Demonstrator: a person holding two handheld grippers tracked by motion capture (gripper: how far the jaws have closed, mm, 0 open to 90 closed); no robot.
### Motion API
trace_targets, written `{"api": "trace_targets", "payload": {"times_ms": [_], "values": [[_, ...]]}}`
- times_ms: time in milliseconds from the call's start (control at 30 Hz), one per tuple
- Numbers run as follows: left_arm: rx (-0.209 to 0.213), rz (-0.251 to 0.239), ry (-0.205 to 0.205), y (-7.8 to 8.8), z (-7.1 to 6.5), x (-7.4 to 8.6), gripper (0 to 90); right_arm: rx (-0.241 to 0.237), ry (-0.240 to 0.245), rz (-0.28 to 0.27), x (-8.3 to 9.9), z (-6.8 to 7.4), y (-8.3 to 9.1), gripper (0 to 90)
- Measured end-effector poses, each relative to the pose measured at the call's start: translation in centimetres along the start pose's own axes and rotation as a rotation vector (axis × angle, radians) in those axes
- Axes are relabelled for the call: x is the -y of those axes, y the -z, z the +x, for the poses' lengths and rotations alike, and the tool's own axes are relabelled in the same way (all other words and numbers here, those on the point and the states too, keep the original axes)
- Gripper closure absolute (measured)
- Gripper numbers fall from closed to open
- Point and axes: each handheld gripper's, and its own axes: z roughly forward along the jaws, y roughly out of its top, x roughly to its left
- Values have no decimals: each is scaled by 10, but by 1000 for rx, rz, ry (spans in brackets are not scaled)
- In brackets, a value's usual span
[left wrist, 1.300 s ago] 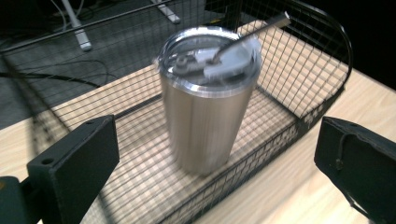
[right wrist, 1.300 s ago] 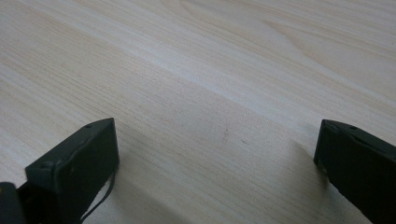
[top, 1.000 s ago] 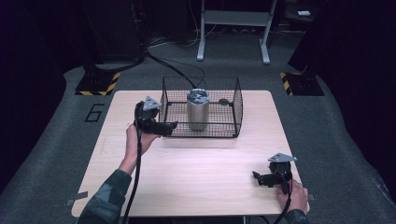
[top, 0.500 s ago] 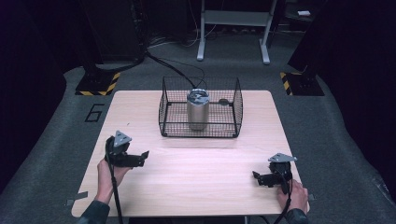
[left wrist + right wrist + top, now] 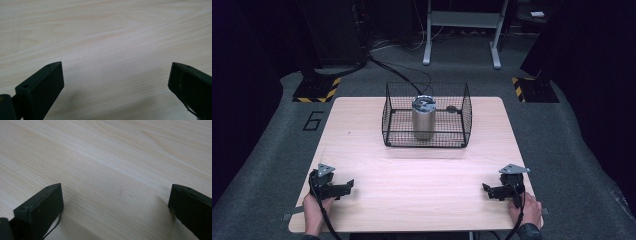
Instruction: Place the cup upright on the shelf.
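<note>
Steel tumbler (image 5: pixel 424 118) stands upright inside the black wire basket (image 5: pixel 393 120), right around the middle of it, lid on top catching the light, and the basket sits at the far centre of the pale wooden table (image 5: pixel 422 170). Just behind the tumbler, toward the basket's back right, there's a small dark item (image 5: pixel 452 108) on the mesh floor, too small to make out. Now come back toward yourself: your left gripper (image 5: pixel 343 188) is down at the near left corner of the table, held in your left hand (image 5: pixel 314 206), its jaws pointing to the right across the wood and well apart from the basket. From the left gripper view those two black jaws stand wide apart with bare wood grain between them, gripping nothing. Over on the other side, your right gripper (image 5: pixel 489 190) rests near the front right corner, your right hand (image 5: pixel 526 209) behind it, jaws pointing left, toward the middle of the table. The right gripper view tells the same story: jaws spread wide, plain tabletop in the gap, a thin cable lying by the left jaw. Both grippers sit low against the table, well apart from each other, with a broad stretch of wood between them and the basket.
</note>
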Motion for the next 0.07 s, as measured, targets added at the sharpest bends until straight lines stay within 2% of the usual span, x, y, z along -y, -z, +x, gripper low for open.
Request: {"api": "trace_targets", "payload": {"times_ms": [67], "values": [[5, 9, 11, -2, 1, 2, 34, 0, 0, 0, 0, 0, 0, 0]]}}
